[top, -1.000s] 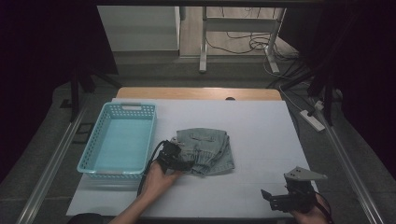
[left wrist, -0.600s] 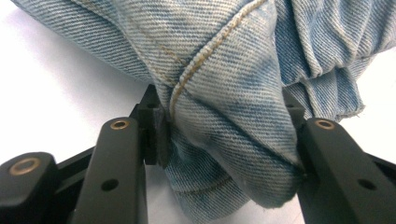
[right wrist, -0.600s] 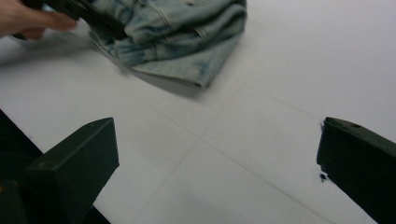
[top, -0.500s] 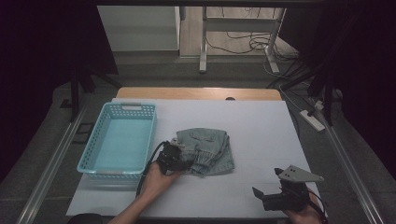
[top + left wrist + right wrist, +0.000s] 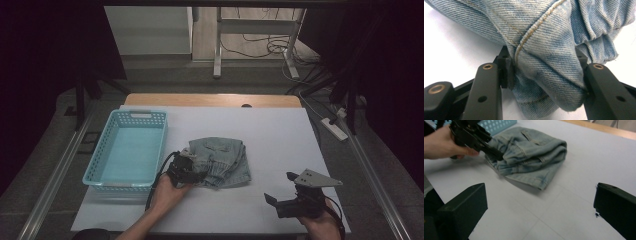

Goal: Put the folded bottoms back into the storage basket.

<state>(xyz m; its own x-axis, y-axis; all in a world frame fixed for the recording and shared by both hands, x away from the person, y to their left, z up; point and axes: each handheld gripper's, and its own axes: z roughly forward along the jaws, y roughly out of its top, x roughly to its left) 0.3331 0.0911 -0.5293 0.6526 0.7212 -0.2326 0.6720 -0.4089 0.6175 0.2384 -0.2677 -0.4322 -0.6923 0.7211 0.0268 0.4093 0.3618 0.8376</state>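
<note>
A folded pair of light blue jeans (image 5: 222,160) lies in the middle of the white table (image 5: 280,130). My left gripper (image 5: 194,171) is at the jeans' left edge. Its jaws have just been closing, and a thick fold of denim (image 5: 546,62) is pinched between them. In the right gripper view, that gripper (image 5: 496,153) bites into the jeans (image 5: 531,152), held by a hand. My right gripper (image 5: 281,188) hovers near the front right of the table, apart from the jeans. It is open (image 5: 539,187) with nothing between its jaws.
A light blue plastic basket (image 5: 102,150) stands to the left of the jeans, with nothing inside it; its corner (image 5: 496,125) is just behind the left hand. Bare white table stretches right of and behind the jeans. Cables and table legs lie on the floor beyond.
My right gripper has moved leftward along the table's front and slightly up. The left gripper has stayed at the jeans' left edge.
</note>
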